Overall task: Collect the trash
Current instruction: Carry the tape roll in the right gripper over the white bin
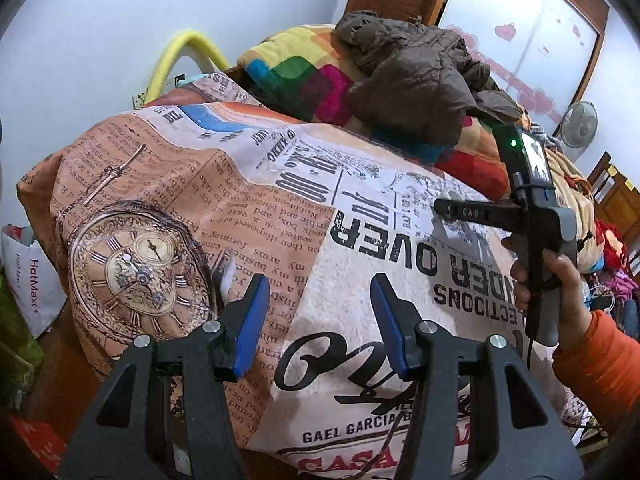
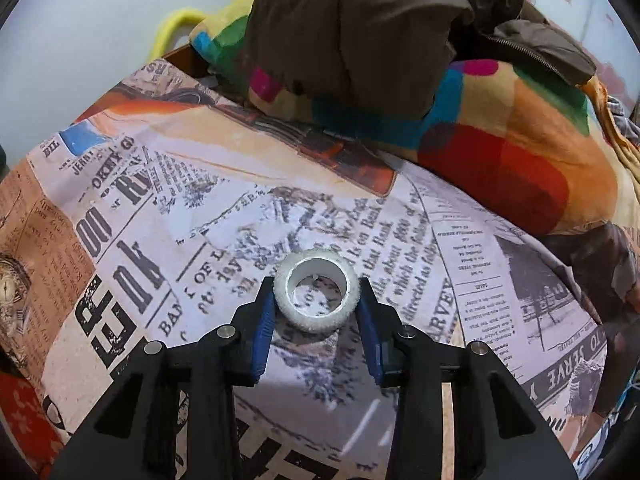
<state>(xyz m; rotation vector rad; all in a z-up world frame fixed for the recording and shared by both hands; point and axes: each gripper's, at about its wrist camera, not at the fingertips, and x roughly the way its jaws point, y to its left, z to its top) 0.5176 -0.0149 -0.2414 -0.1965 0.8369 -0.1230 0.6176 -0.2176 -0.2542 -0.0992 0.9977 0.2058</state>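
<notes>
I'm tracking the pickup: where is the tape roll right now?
In the right wrist view, the tape roll sits between the right gripper's blue fingers, on the newspaper-print bedcover, in front of the brown jacket on the colourful blanket.

The white bag (image 1: 30, 280) at the bed's left edge is cut by the frame, its lettering clipped mid-word. Under the left tongs (image 1: 316, 320), the newsprint quilt's (image 1: 248, 208) bottom text runs off the picture. From the right wrist, the tape roll's (image 2: 316, 296) sides sit behind the blue pads (image 2: 262, 336). The brown jacket (image 2: 344, 36) buries much of the colourful blanket (image 2: 500, 160).
</notes>
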